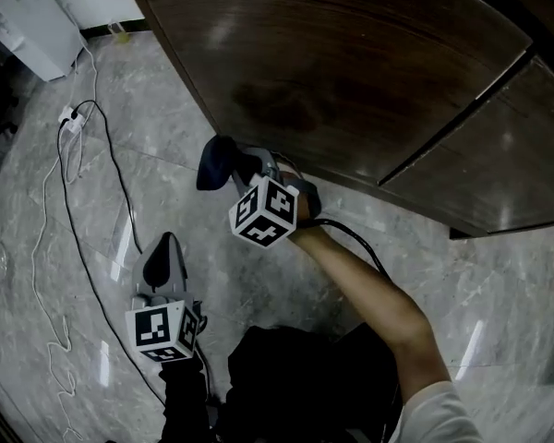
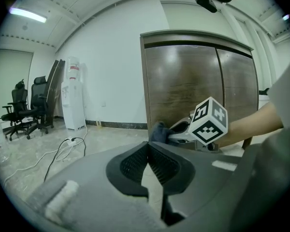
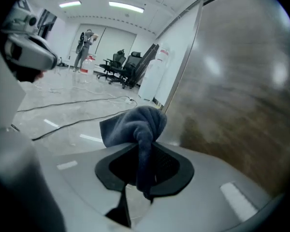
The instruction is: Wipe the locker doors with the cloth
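The right gripper (image 1: 243,168) is clenched on a dark blue cloth (image 3: 134,123), which bunches out past its jaws just beside the lower part of the brown locker door (image 1: 351,72); I cannot tell whether the cloth touches the door. The left gripper (image 2: 147,151) hangs farther from the door, over the grey floor (image 1: 425,247), jaws closed together with nothing between them.

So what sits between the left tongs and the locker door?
The right gripper, its tongs shut on the dark cloth, hangs in front of the locker door; otherwise there is only marble floor. The left gripper view shows it best.
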Motion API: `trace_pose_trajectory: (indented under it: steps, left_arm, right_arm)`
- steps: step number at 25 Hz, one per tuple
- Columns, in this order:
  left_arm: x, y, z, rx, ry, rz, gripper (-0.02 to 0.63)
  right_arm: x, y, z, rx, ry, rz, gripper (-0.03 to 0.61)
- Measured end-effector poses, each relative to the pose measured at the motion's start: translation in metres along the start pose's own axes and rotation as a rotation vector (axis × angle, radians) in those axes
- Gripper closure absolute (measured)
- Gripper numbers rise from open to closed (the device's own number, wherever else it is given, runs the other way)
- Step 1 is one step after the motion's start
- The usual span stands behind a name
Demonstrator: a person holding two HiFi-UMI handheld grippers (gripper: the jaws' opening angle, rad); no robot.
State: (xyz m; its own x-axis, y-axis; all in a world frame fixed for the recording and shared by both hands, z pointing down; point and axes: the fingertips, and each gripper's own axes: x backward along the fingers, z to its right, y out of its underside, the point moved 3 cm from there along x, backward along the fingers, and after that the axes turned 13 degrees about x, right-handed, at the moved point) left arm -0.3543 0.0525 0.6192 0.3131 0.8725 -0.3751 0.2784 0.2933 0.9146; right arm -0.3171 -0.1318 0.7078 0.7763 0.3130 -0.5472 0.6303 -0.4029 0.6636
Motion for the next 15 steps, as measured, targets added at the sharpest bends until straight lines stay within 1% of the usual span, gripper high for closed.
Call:
trace_pose_trajectory:
  steps: [2, 4, 8, 11, 15]
  left_arm:
    - [0.002, -0.012, 0.009, -0.01, 0.003, 0.012, 0.611]
    - [0.009, -0.025, 0.023, -0.017, -0.002, 0.014, 0.611]
    - [0.03, -0.061, 0.06, -0.027, 0.014, 0.021, 0.612]
    - [0.051, -0.106, 0.097, -0.039, 0.063, 0.026, 0.612]
    - [0.083, -0.182, 0.142, -0.052, 0.135, -0.014, 0.612]
  right_arm:
    - [0.022, -0.015, 0.006, -0.004, -0.008, 0.042, 0.503]
    - [0.048, -0.028, 0.011, 0.013, -0.012, 0.079, 0.503]
    - [0.112, -0.047, 0.024, 0.02, -0.019, 0.123, 0.503]
    - [0.171, -0.057, 0.036, -0.022, -0.031, 0.137, 0.503]
    - [0.264, -0.075, 0.057, -0.128, -0.048, 0.132, 0.503]
